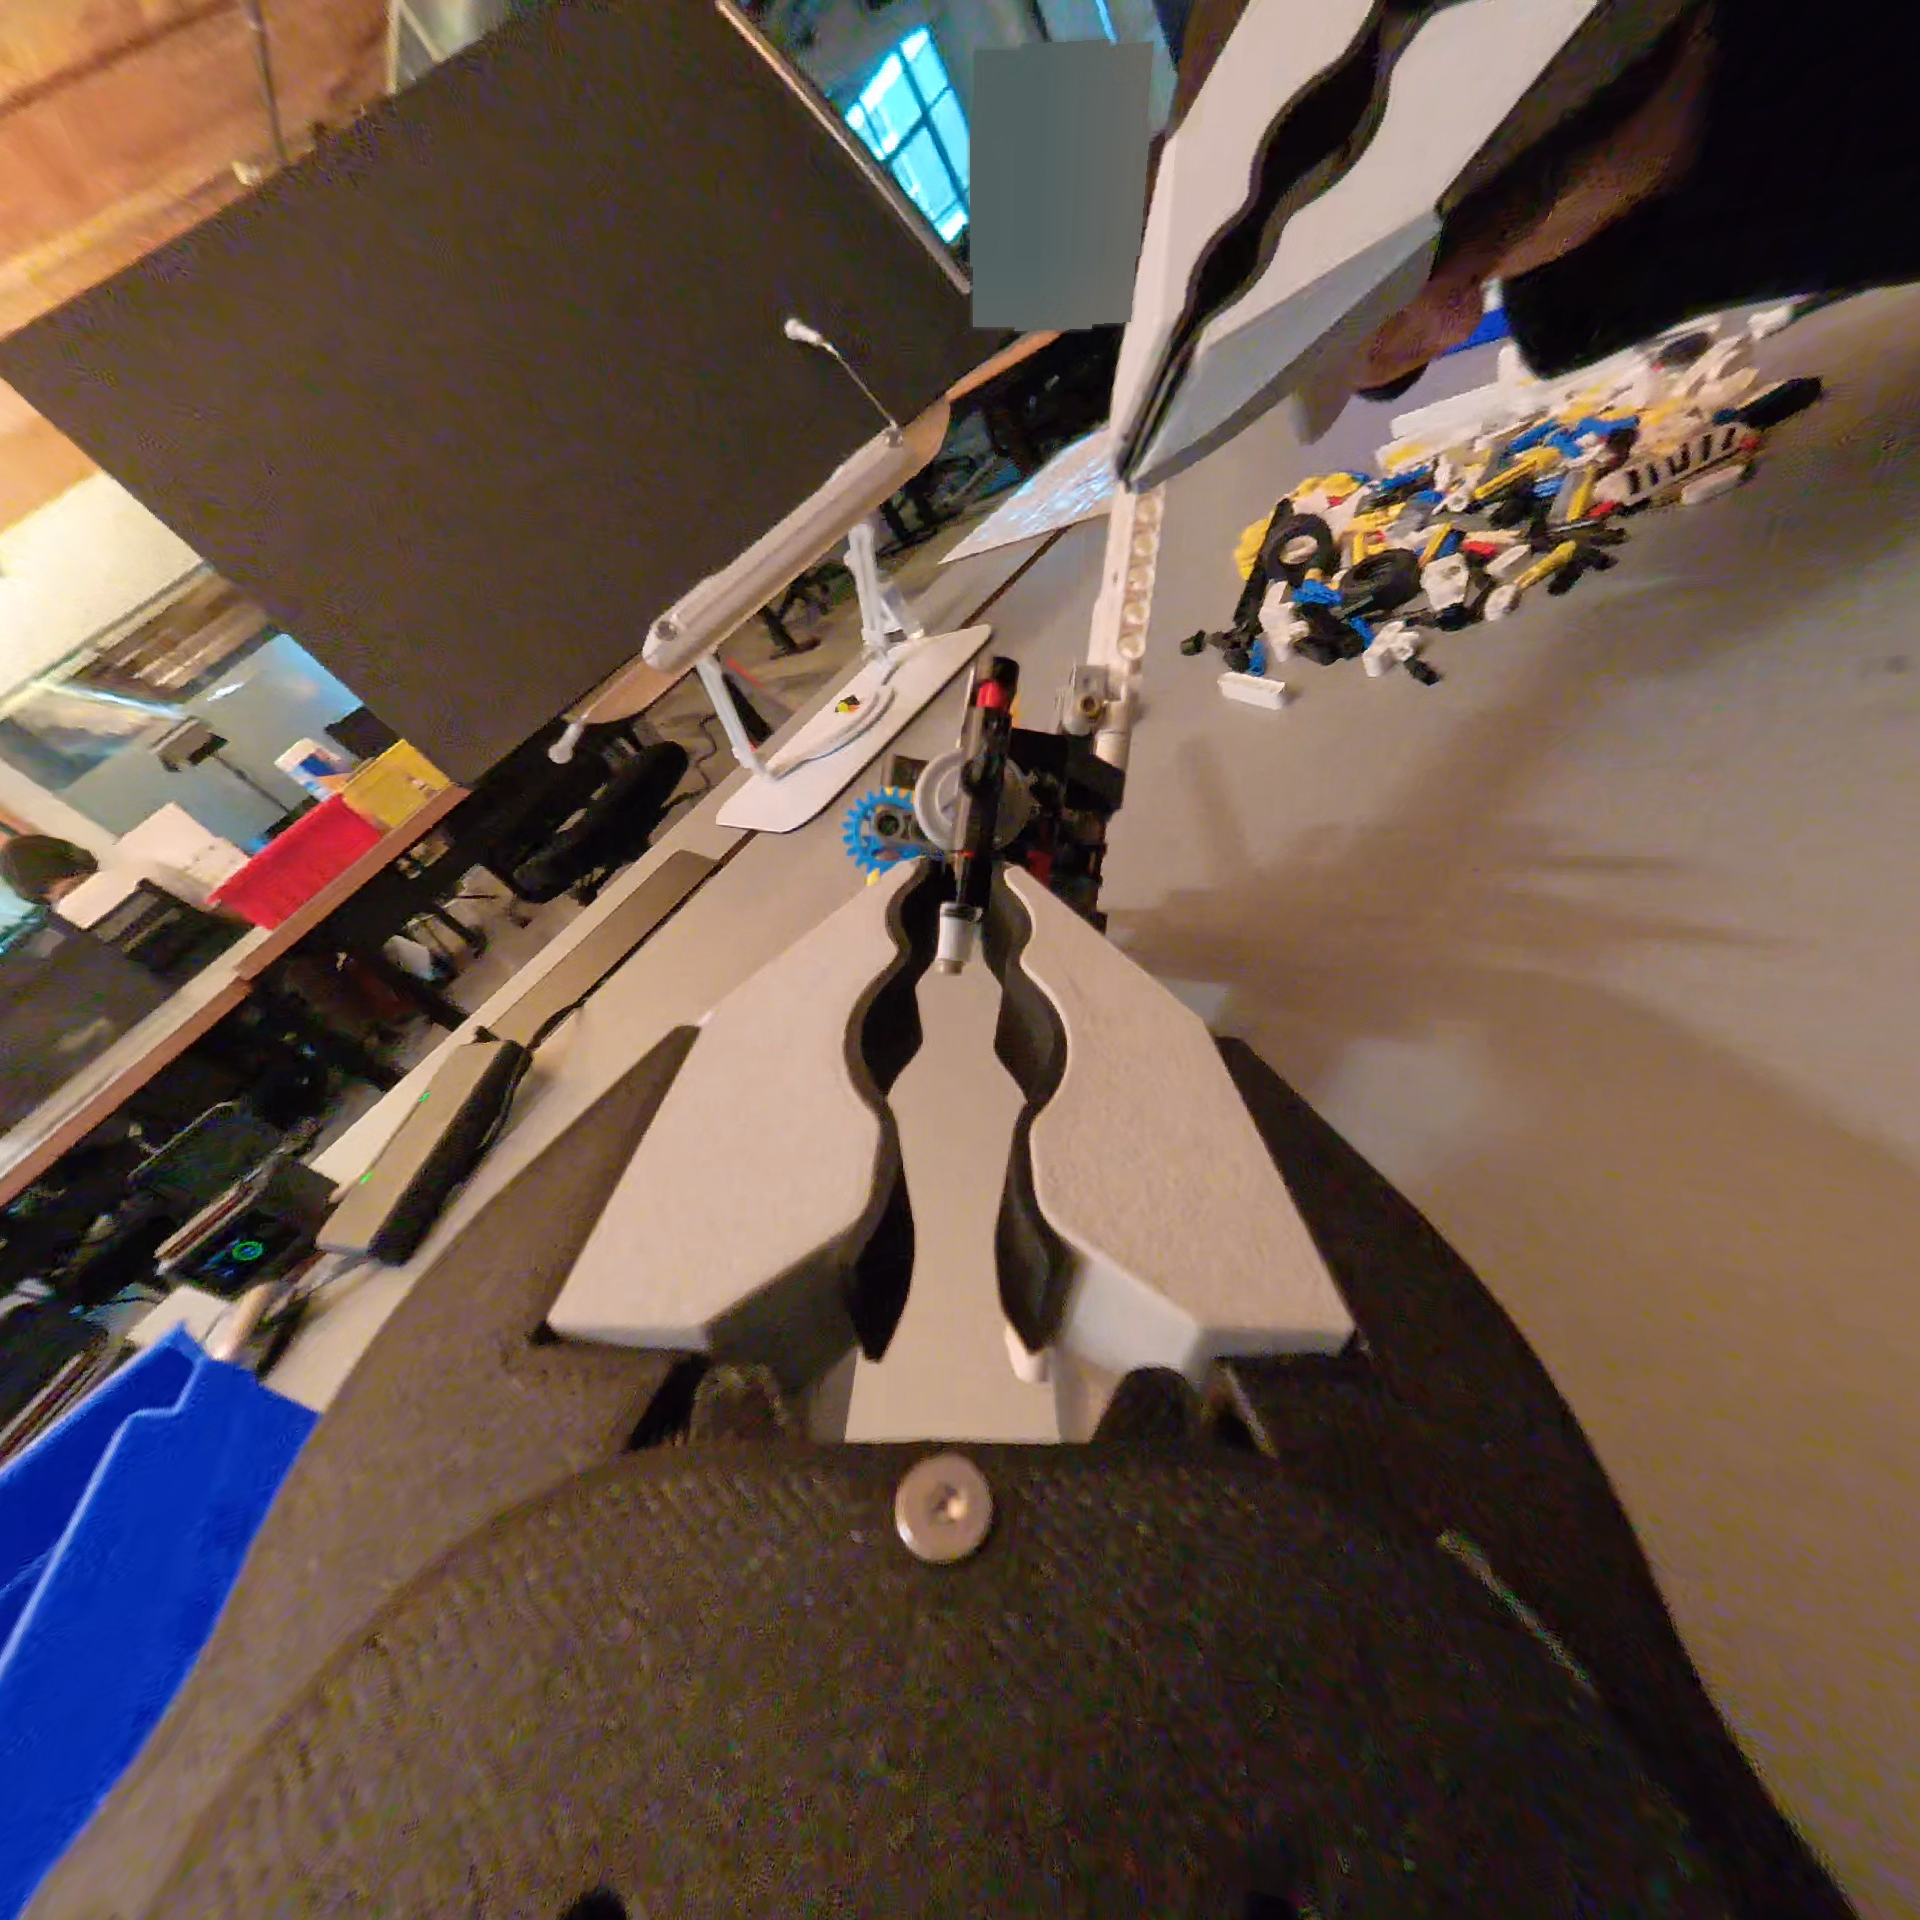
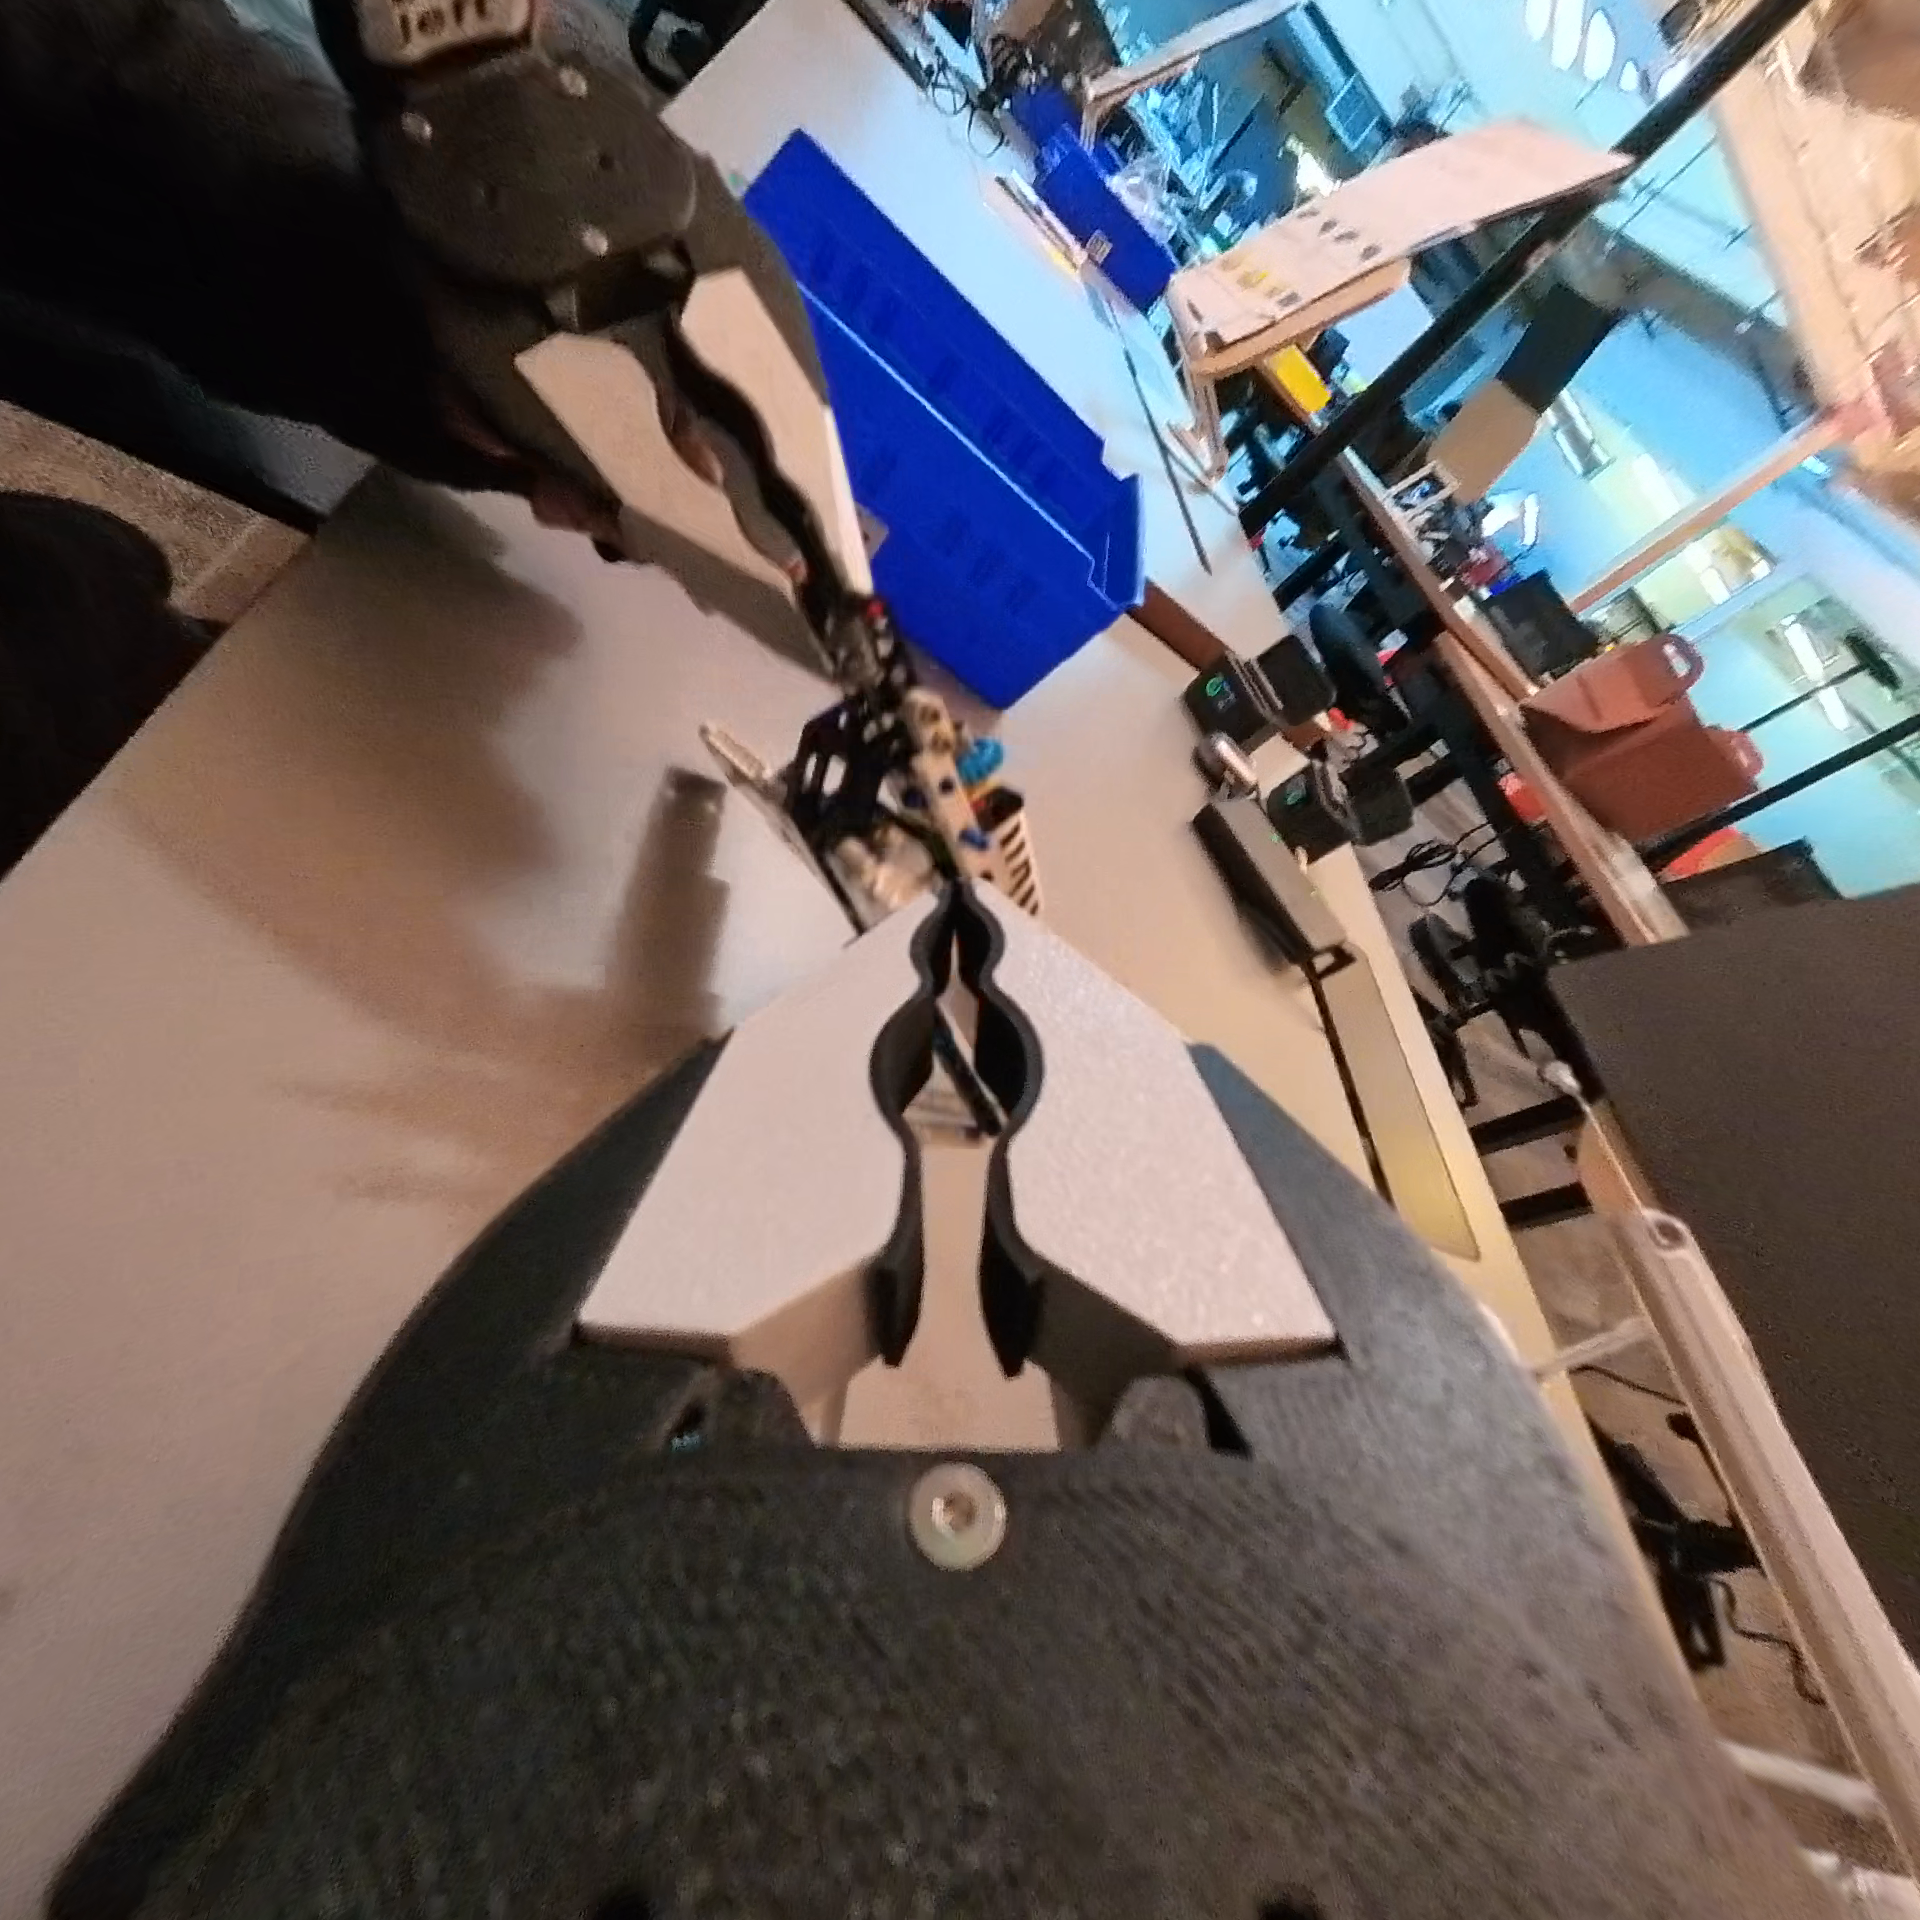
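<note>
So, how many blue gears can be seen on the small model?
1: a blue gear on the model, left of the black rod between the left fingers. Others may be hidden.

I noted a grey tabletop (image 1: 1558, 1039) bearing a loose pile of small plastic building pieces (image 1: 1455, 540) in yellow, blue, black and white. A white desk lamp with a flat base (image 1: 862, 727) stood beside a large black panel (image 1: 468, 416). A blue plastic bin (image 2: 966, 468) sat at the table's edge. Cluttered workbenches (image 2: 1507, 675) lay beyond.
</note>
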Motion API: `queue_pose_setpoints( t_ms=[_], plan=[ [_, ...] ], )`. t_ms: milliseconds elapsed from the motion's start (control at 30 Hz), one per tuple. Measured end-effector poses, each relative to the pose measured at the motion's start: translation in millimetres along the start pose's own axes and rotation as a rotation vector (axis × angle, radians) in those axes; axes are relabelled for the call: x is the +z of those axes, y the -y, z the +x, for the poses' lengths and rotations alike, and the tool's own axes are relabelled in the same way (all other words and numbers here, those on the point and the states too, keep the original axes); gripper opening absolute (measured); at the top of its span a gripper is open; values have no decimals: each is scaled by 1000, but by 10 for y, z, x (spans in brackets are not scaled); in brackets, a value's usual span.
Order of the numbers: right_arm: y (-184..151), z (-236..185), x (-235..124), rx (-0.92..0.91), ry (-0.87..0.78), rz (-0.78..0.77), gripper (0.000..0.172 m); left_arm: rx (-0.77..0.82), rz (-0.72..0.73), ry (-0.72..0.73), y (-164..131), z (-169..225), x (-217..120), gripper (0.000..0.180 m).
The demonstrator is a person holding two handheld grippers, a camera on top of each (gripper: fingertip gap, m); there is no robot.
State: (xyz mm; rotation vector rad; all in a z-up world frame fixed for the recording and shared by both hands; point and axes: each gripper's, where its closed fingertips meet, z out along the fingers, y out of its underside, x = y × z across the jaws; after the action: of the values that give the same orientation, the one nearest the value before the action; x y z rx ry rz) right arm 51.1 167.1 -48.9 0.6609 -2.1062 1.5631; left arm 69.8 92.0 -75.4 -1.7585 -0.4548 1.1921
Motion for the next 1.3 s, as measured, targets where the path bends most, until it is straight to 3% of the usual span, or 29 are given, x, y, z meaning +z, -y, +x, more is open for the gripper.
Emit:
queue_pose_setpoints(
  t_ms=[167, 367, 500, 600, 900, 1067, 1300],
  plan=[
    [77, -80, 11, -87, -39, 33, 21, 175, -60, -20, -13, 128, -5, 8],
    [2, -269, 166, -170, 82, -73, 26, 329, -75, -48, 61, 287, 78, 9],
    [-40, -367, 256, -218, 153, -123, 25, 345, -56, -80, 112, 325, 108, 8],
    [-48, -378, 287, -251, 177, -142, 7, 349, -51, -91, 115, 342, 117, 9],
    [-255, -364, 432, -180, 232, -243, 9, 253, -149, -93, -161, 321, 208, 10],
    [-225, -314, 468, -196, 227, -287, 8, 181, -142, -81, -126, 267, 185, 9],
    [-193, -332, 441, -220, 212, -288, 7, 211, -138, -63, -95, 289, 163, 9]
  ],
)
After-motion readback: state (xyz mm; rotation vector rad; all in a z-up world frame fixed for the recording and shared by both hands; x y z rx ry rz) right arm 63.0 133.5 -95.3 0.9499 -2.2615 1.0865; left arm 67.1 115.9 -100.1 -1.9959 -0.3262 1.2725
